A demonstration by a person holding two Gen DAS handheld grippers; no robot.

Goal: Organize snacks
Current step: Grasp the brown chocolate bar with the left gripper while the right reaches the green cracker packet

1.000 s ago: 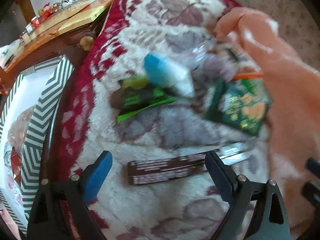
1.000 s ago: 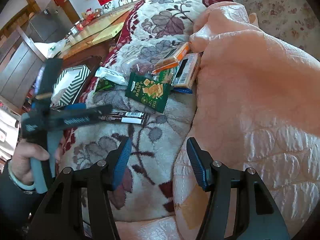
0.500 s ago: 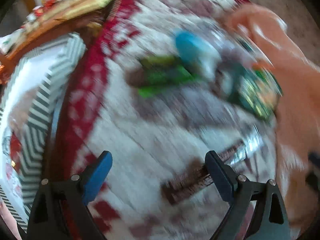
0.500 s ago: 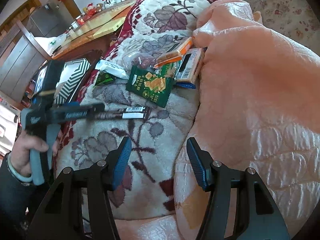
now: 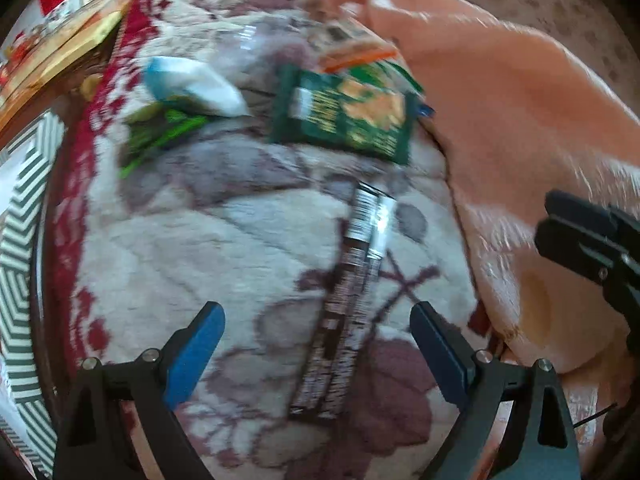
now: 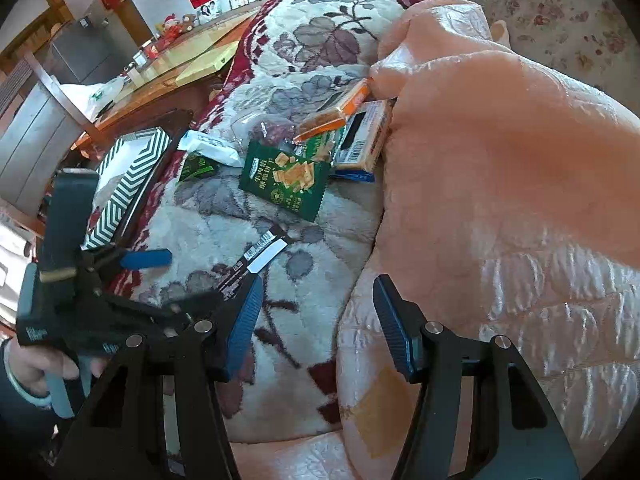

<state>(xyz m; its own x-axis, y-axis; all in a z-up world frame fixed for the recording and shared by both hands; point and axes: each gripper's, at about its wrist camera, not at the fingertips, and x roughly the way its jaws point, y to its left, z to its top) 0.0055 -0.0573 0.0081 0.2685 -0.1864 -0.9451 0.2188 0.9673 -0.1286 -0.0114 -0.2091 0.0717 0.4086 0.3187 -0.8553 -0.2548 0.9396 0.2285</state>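
Fingers of the left gripper (image 5: 316,340) spread wide, straddling the dark bars (image 5: 344,312).

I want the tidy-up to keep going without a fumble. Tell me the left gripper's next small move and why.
Probably ease the left gripper straight down and close on the dark snack sticks. Its fingers are open, the sticks lie lengthwise between them on the floral blanket, and nothing is held yet. The right gripper hangs open, over the blanket's edge.
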